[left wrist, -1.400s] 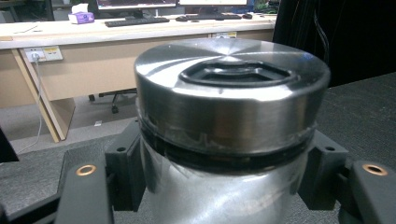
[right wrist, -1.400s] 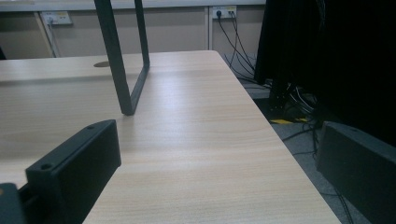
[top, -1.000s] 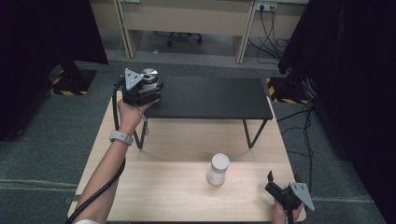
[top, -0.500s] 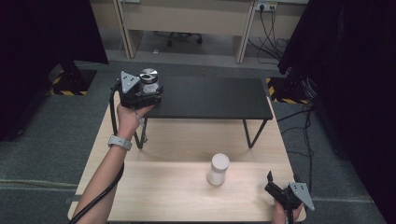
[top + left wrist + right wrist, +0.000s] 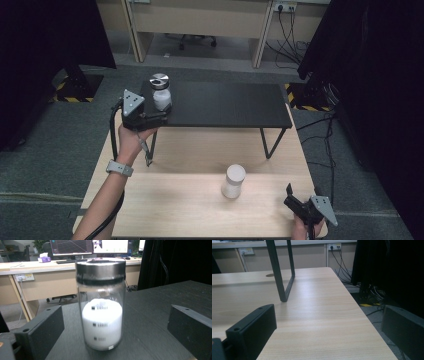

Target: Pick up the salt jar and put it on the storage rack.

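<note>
- Presently, left gripper (image 5: 159,116): held at the near left corner of the black raised shelf (image 5: 225,104); jaws spread wide, gripping nothing. In the left gripper view both black jaws stand clear of the jar on either side.
- Glass jar (image 5: 101,303): directly ahead of the left gripper and between its jaws, touching neither. Upright on the shelf top, dark metal lid (image 5: 100,269) in place, roughly half full of white powder; small printed marks on the glass too blurred to read. In the high view the same jar (image 5: 161,92) sits just beyond the jaw tips.
- Left hand (image 5: 132,141): behind the gripper, a watch at the wrist, black cable trailing back along the forearm.
- Right gripper (image 5: 295,202): low over the wooden table (image 5: 175,200) at its near right corner; jaws wide apart, empty. In the right gripper view only bare tabletop lies between them.
- Shelf leg (image 5: 279,270): ahead and left of the right gripper, standing on the table.
- White cylindrical container (image 5: 233,181): upright on the table, well left of the right gripper, apart from both tools.
</note>
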The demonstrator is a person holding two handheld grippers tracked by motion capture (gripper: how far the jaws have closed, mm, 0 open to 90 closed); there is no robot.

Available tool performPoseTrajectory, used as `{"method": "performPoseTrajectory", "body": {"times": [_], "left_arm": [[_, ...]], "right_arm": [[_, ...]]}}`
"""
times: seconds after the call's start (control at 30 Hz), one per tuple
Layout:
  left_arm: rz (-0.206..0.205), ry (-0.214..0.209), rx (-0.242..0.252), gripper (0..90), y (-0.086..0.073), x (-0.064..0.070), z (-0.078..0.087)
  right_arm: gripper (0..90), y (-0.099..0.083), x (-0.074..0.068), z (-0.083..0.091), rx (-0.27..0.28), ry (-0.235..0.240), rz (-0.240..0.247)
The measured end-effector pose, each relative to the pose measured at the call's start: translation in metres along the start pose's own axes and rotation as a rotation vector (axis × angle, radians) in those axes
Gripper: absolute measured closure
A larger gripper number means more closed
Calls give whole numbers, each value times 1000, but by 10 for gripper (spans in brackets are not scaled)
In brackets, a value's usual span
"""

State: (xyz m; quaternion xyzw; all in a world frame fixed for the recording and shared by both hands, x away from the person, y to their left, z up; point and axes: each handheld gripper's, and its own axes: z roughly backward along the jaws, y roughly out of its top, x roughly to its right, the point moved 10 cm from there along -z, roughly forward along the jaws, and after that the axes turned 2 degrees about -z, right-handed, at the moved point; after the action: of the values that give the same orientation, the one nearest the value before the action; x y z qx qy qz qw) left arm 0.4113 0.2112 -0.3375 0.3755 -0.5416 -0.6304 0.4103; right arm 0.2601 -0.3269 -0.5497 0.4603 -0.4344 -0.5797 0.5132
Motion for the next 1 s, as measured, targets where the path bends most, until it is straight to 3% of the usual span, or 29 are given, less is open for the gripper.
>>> {"method": "performPoseTrajectory", "body": {"times": [0.13,0.23,0.37,0.57,1.0], "left_arm": [[14,13,0,0,-9,-1,15],[54,32,17,0,-21,-2,28],[87,64,5,0,-38,-5,43],[48,94,-14,0,-56,-5,62],[76,120,-32,0,-94,-8,86]], "right_arm": [[3,0,0,0,-7,6,3],[3,0,0,0,-6,8,2],[3,0,1,0,-5,12,0],[3,0,1,0,-6,17,8],[3,0,-1,-1,-16,29,30]]}}
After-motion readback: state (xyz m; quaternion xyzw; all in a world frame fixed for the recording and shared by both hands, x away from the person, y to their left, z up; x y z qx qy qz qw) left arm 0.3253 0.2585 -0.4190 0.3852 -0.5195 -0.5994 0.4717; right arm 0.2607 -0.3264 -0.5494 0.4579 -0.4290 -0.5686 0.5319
